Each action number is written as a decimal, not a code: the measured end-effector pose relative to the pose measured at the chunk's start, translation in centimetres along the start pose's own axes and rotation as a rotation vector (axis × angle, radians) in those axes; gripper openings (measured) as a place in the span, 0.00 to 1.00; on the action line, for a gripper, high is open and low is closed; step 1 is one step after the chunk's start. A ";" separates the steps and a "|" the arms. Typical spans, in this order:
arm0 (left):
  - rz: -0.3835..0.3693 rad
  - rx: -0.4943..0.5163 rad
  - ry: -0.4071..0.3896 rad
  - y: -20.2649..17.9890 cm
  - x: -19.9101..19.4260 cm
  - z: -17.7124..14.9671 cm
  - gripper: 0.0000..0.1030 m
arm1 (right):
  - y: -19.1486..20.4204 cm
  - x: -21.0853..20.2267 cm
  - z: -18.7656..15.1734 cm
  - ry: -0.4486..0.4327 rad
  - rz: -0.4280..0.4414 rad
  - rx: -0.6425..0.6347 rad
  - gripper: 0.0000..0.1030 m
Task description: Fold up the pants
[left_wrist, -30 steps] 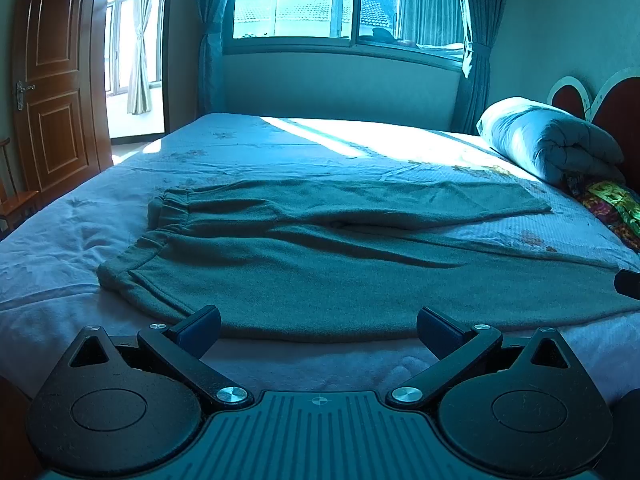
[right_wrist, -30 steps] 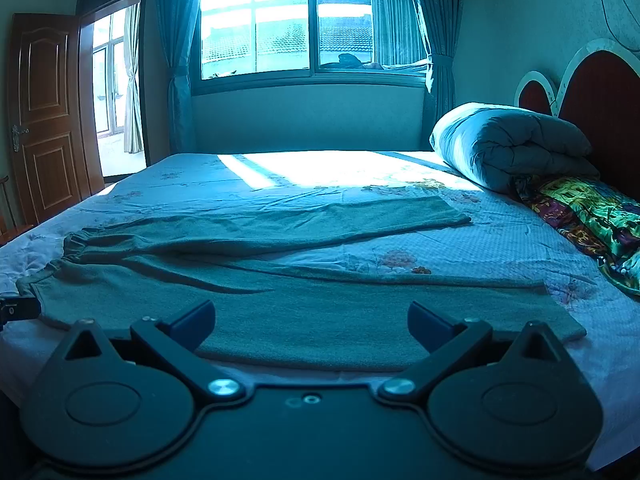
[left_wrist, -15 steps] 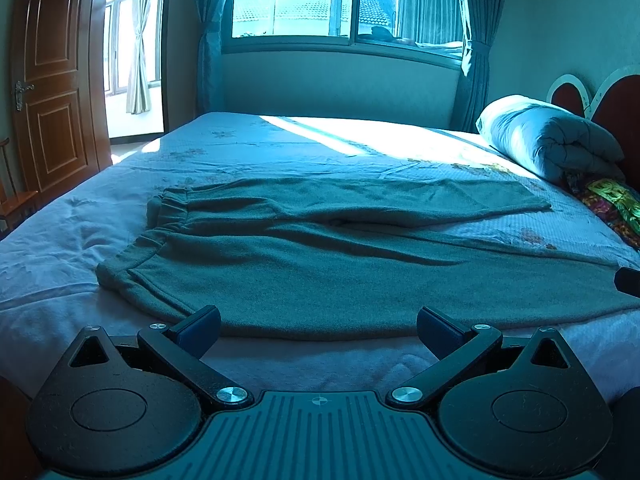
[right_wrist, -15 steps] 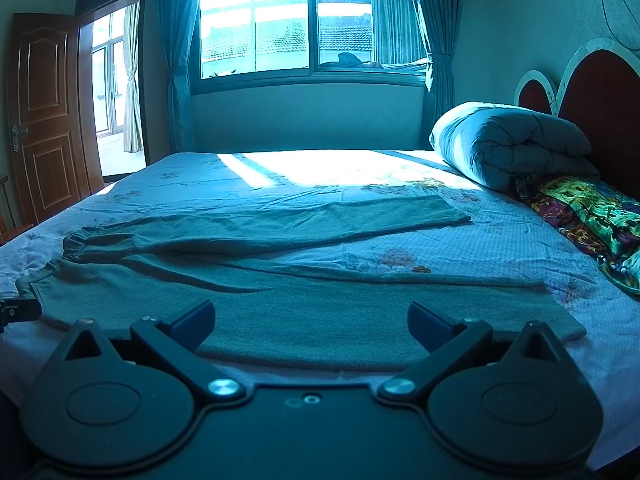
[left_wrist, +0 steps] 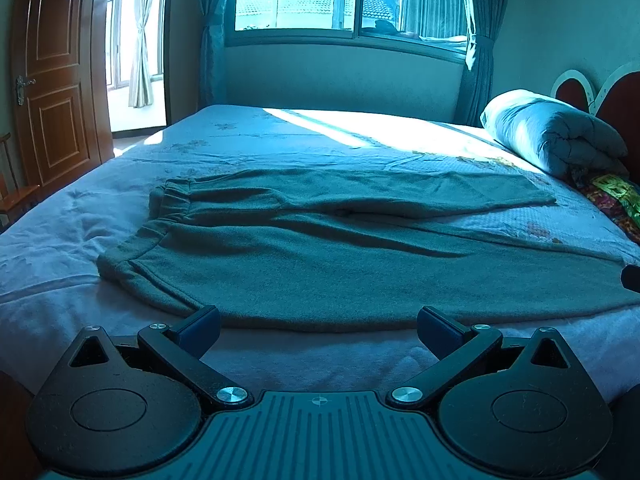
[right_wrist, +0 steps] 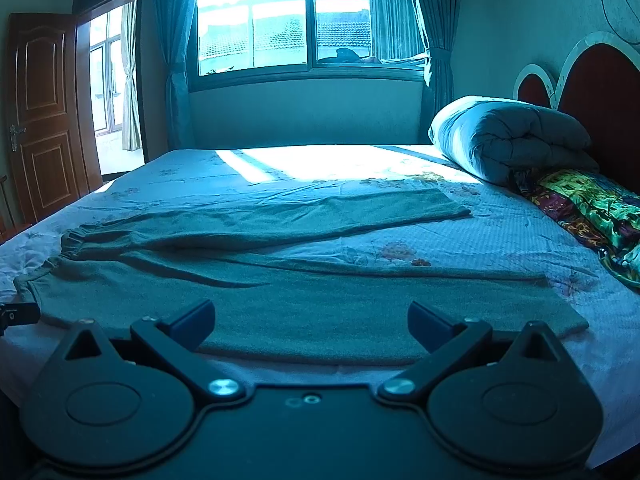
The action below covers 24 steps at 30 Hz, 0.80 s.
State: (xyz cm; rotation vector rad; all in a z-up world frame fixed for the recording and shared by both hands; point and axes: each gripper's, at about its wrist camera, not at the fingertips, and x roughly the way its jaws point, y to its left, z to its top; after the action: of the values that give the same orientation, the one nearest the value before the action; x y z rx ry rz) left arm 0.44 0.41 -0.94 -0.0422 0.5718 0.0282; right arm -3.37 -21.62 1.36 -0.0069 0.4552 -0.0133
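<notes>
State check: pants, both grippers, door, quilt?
pants: unfolded, flat on the bed, legs splayed apart
left gripper: open, empty, at the pants' near edge
right gripper: open, empty
door: open
quilt: rolled, by the headboard

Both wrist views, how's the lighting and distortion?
Left wrist view: strong teal cast, sun patch on the bed blown out, fisheye bends the door. Right wrist view: window glare, pants dim but sharp, dark vignette corners.
</notes>
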 end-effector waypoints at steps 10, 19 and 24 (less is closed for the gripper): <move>0.033 -0.055 0.025 4.3 2.3 0.9 1.00 | -0.8 1.6 0.9 0.002 0.055 0.004 0.94; 0.089 -0.017 0.000 15.7 12.0 9.2 1.00 | 1.1 11.1 8.6 -0.024 0.190 -0.045 0.94; -0.023 -0.069 0.094 22.1 22.3 13.4 1.00 | 2.8 20.4 13.2 0.018 0.216 -0.081 0.86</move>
State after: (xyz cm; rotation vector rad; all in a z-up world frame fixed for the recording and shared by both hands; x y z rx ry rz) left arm 25.59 23.42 -2.44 -0.1175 0.6638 0.0237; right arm 20.81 -19.10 4.23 -0.0374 0.4727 0.2174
